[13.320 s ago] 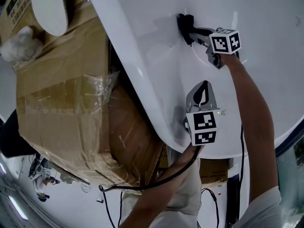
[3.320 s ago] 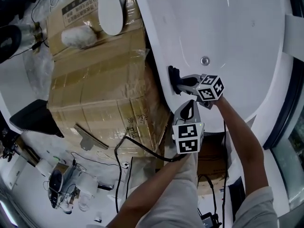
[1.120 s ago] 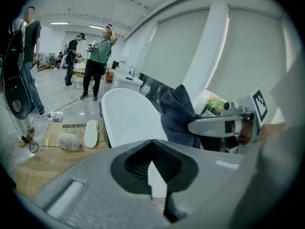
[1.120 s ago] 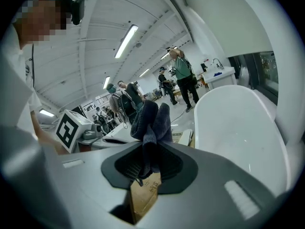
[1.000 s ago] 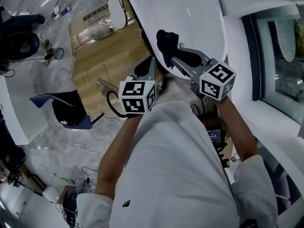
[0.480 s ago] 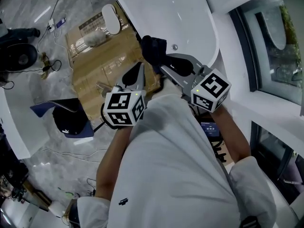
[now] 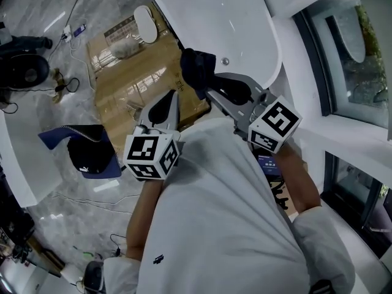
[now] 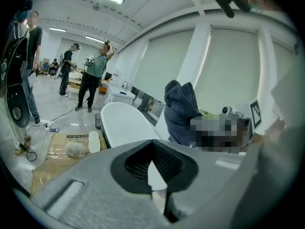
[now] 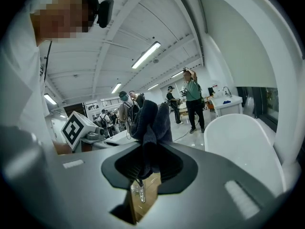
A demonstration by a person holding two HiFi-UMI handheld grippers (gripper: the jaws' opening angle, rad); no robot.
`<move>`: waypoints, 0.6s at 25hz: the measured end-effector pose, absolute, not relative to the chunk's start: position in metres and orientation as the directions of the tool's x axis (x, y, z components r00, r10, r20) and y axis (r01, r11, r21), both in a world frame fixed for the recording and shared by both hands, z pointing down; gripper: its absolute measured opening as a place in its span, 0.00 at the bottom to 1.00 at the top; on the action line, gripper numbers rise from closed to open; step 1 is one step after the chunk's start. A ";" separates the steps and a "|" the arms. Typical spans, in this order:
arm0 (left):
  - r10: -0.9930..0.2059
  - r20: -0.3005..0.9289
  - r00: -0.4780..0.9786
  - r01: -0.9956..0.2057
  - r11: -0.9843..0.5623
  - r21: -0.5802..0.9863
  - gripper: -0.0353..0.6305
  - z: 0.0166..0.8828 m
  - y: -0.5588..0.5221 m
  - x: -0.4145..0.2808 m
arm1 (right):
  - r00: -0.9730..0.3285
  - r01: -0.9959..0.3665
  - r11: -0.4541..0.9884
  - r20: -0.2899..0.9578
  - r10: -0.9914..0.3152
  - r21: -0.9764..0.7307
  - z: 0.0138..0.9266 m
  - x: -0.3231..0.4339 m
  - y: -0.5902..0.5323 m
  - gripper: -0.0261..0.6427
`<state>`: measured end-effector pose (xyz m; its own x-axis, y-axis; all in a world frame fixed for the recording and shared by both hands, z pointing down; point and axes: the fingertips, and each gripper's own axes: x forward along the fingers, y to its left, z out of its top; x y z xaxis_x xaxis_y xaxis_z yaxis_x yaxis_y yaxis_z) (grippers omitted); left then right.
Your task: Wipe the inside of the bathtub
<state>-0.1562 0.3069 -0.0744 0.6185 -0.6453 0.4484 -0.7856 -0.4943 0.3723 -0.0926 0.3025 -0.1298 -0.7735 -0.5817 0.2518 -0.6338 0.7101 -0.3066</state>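
The white bathtub (image 7: 233, 29) lies below me at the top of the head view, and shows in the left gripper view (image 8: 124, 125) and the right gripper view (image 9: 243, 137). My right gripper (image 7: 205, 84) is shut on a dark navy cloth (image 7: 196, 66), held up in the air away from the tub's near end. The cloth (image 9: 152, 120) sticks out bunched beyond the jaws. My left gripper (image 7: 166, 103) is held beside it, lower left, shut with nothing in it (image 8: 153, 175). Both are close to my chest.
A taped cardboard box (image 7: 135, 78) sits left of the tub, with a white oval lid (image 7: 146, 16) and a fluffy white bundle (image 7: 124, 49) on it. A dark bag (image 7: 86, 155) and cables lie on the marble floor. Several people (image 8: 93, 75) stand across the room.
Earlier the right gripper pressed the cloth against the tub's inner wall. Both grippers have since lifted out of the tub and pulled back to my body; the left has drifted down and left.
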 end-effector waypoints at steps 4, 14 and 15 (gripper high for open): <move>-0.666 0.432 0.607 -0.794 -0.488 0.364 0.05 -0.085 0.325 -0.170 | -0.766 -0.643 0.701 0.228 -0.601 -0.308 -0.139 -0.096 0.311 0.15; -0.727 0.364 0.582 -0.813 -0.506 0.288 0.05 -0.114 0.346 -0.183 | -0.751 -0.657 0.714 0.118 -0.650 -0.243 -0.182 -0.121 0.348 0.15; -0.741 0.354 0.570 -0.821 -0.499 0.278 0.05 -0.116 0.347 -0.185 | -0.747 -0.660 0.711 0.115 -0.654 -0.242 -0.182 -0.124 0.350 0.15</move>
<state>-0.1851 0.3467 -0.1163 0.5704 -0.7412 0.3538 -0.8208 -0.4990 0.2779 -0.1244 0.3503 -0.1823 -0.7473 -0.6544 0.1151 -0.6601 0.7112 -0.2418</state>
